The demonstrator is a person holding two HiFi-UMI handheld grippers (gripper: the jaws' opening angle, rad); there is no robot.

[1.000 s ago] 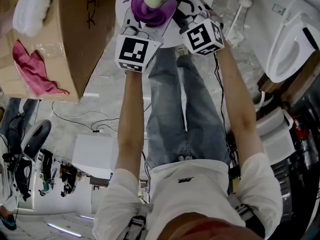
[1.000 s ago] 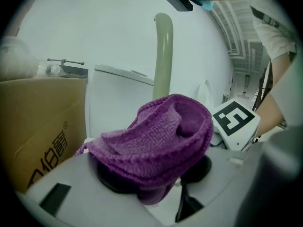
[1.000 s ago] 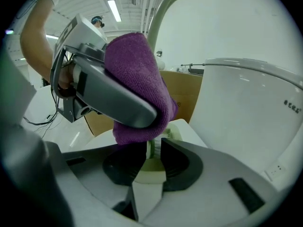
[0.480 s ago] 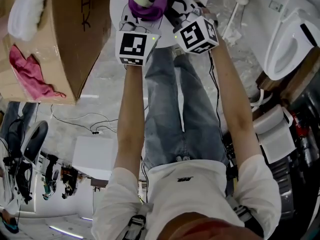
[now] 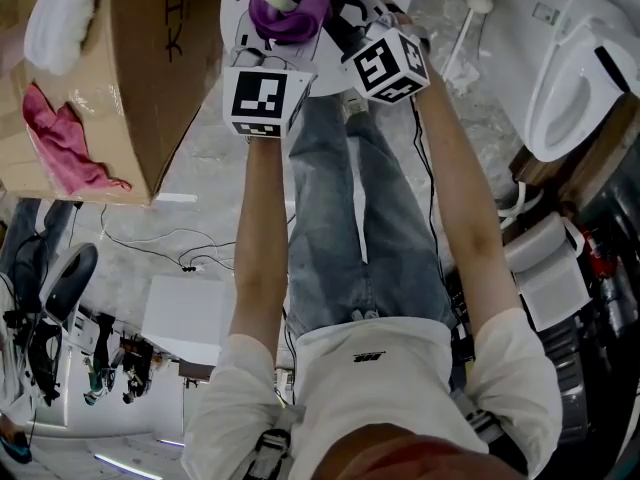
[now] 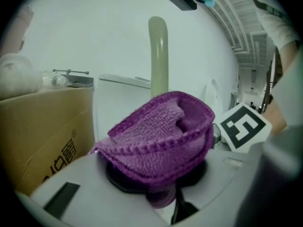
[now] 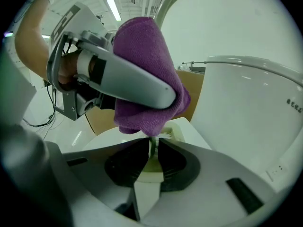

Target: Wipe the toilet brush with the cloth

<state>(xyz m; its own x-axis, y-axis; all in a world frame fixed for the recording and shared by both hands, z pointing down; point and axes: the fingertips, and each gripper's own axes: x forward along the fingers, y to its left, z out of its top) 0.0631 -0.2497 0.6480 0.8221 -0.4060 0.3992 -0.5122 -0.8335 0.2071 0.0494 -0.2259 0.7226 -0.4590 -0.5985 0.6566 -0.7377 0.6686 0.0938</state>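
Two grippers, jaws just closing: left gripper (image 6: 156, 176) pinches cloth (image 6: 161, 131) against toilet brush (image 6: 158, 51) handle; right gripper (image 7: 151, 157) pinches that handle beside it.

The purple cloth (image 6: 161, 131) covers the left gripper's (image 6: 158, 174) jaw tips and the lower handle of the toilet brush (image 6: 158, 56), whose top is cut off by the head view's far edge, its middle hidden in the right gripper view.

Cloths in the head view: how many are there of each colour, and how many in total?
Purple cloth: 1
Pink cloth: 1
Total: 2
White fluffy bundle at the cardboard box: not counted, may not be a cloth.
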